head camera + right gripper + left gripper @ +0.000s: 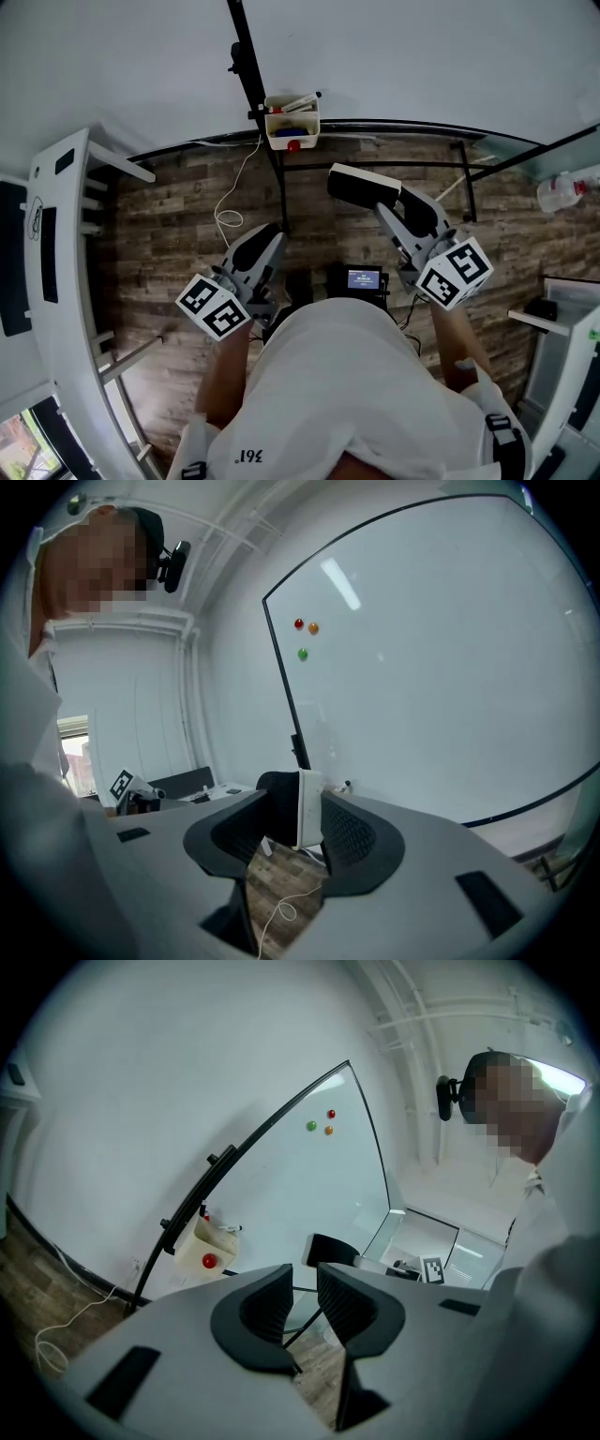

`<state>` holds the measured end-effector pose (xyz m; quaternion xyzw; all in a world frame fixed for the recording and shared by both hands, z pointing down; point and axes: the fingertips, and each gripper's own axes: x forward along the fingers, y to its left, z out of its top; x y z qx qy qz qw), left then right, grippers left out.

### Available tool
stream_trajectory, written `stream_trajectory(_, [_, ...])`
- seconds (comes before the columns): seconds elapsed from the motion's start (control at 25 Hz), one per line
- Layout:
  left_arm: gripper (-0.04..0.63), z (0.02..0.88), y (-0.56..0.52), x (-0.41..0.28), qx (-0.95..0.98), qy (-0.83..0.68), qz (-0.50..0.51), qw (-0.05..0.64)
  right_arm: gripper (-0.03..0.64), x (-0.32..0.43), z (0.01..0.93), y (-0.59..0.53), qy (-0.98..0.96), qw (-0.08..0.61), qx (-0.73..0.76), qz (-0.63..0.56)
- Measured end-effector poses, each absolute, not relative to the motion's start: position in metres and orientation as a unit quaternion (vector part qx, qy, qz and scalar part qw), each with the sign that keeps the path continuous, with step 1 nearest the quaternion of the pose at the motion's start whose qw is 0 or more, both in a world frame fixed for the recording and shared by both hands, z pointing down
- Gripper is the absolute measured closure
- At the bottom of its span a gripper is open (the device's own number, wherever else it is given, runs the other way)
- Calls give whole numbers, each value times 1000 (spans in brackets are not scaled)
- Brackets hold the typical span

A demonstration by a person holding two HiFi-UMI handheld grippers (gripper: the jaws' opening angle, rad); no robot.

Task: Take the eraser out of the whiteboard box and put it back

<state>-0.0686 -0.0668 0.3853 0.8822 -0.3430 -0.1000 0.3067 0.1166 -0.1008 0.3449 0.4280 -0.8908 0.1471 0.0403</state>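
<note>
Only own view shows left gripper (305, 1279) slightly open, empty; right gripper (293, 810) clamps eraser (307, 808).

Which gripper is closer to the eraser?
Right. The right gripper has the eraser clamped between its jaws. The left gripper is empty, off to the eraser's left and lower in the head view, not touching it.

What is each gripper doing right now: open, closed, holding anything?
Left gripper: slightly open, nothing between the jaws.
Right gripper: closed on the eraser.
</note>
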Motion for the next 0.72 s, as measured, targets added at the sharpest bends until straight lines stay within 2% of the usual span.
stream_trajectory(0.72, [512, 386, -127, -60, 900, -333, -87, 267, 423, 103, 335, -172, -904, 94, 410, 77])
